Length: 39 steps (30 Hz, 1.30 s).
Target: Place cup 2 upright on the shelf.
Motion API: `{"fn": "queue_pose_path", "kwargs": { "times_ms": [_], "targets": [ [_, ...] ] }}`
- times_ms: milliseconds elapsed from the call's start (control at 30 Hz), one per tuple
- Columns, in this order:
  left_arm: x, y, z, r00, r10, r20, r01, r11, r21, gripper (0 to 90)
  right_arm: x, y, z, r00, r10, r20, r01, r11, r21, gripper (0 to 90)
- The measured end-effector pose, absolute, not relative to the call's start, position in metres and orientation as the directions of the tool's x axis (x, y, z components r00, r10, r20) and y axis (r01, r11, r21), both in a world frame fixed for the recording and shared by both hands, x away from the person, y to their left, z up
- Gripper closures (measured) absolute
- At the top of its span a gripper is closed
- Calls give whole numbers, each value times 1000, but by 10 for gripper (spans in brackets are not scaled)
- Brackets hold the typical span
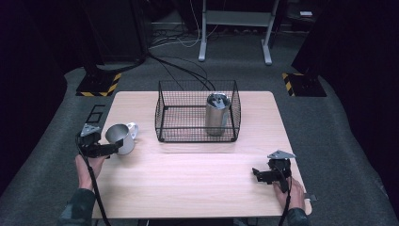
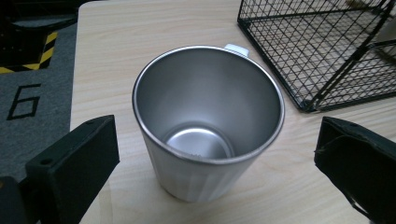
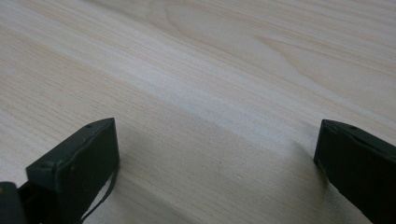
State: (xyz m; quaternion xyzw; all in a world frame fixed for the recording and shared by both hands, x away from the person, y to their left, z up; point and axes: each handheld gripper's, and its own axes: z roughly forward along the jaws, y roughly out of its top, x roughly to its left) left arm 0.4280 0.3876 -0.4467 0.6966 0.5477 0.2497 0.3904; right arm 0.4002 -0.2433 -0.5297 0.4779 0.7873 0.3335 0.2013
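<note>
Mug interior bare between spread left tongs, seen from left gripper view.

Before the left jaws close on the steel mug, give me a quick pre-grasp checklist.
1. Left gripper open, jaws either side of the steel mug: ok.
2. Jaws clear of the mug wall, gap on both sides: ok.
3. Mug upright on the table and empty inside: ok.
4. Mug apart from the wire basket, handle on its far side: ok.
5. Free space in the basket beside the steel cup standing in it: ok.
6. Right gripper open, over bare table, out of the way: ok.
</note>
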Motion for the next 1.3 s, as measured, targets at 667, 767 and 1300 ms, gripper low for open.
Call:
{"fn": "queue_pose_path", "kwargs": {
  "times_ms": [667,767,1300],
  "targets": [
    [464,377,-460,277,959,-50,588,-128,799,48,400,-244,-530,-466,885,1,617,324,717,0],
    [466,379,-463,275,957,-89,591,-95,801,48,400,-244,-530,-466,885,2,617,324,717,0],
    [452,380,-448,246,967,-60,582,-98,807,58,400,-244,-530,-467,884,2,615,323,719,0]
  ]
}}
